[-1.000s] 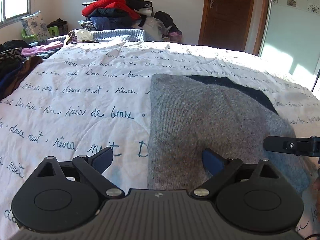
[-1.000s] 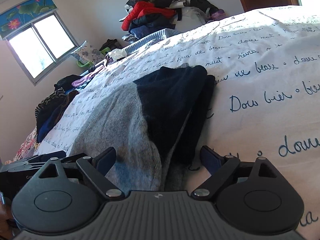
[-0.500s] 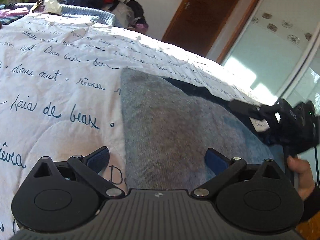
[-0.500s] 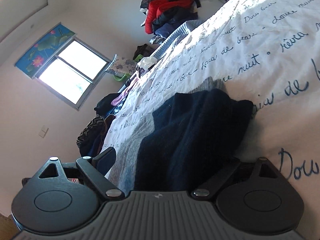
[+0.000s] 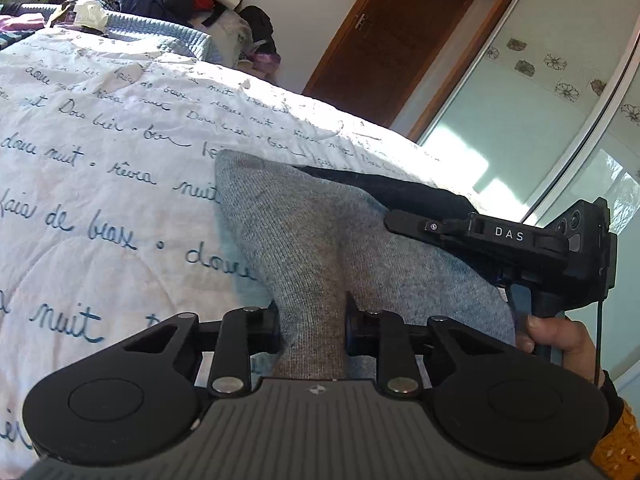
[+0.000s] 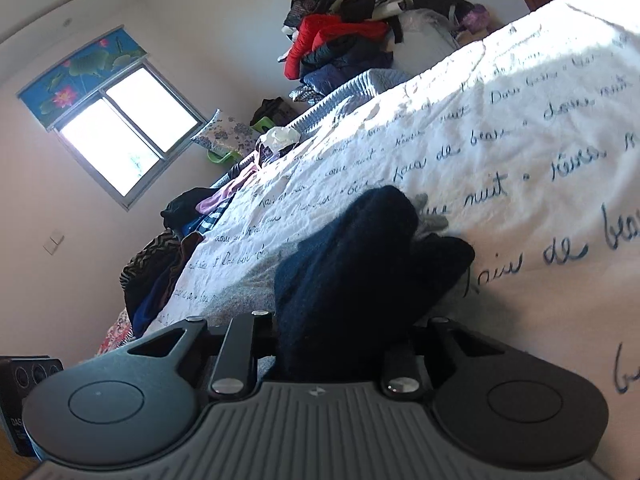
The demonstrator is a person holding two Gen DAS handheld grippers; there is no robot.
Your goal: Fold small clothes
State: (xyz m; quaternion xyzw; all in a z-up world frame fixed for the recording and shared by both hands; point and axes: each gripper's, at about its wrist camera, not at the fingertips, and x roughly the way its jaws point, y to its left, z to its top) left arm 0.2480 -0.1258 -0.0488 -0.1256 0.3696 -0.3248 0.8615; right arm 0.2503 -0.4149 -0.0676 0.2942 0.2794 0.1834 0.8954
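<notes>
Grey-navy knit garment (image 5: pixel 320 248): one. Two grippers, left (image 5: pixel 312 326) and right (image 6: pixel 340 334); jaws just closed, each clamping it.

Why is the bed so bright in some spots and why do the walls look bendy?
Right wrist view: sun from the window washes out the bedspread. Left wrist view: a glary patch by the sliding door; the fisheye lens curves its frame.

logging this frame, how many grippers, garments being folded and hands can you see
grippers: 2, the left gripper and right gripper, each shut on the garment
garments being folded: 1, a grey and navy knit
hands: 1, the right hand
total: 4
</notes>
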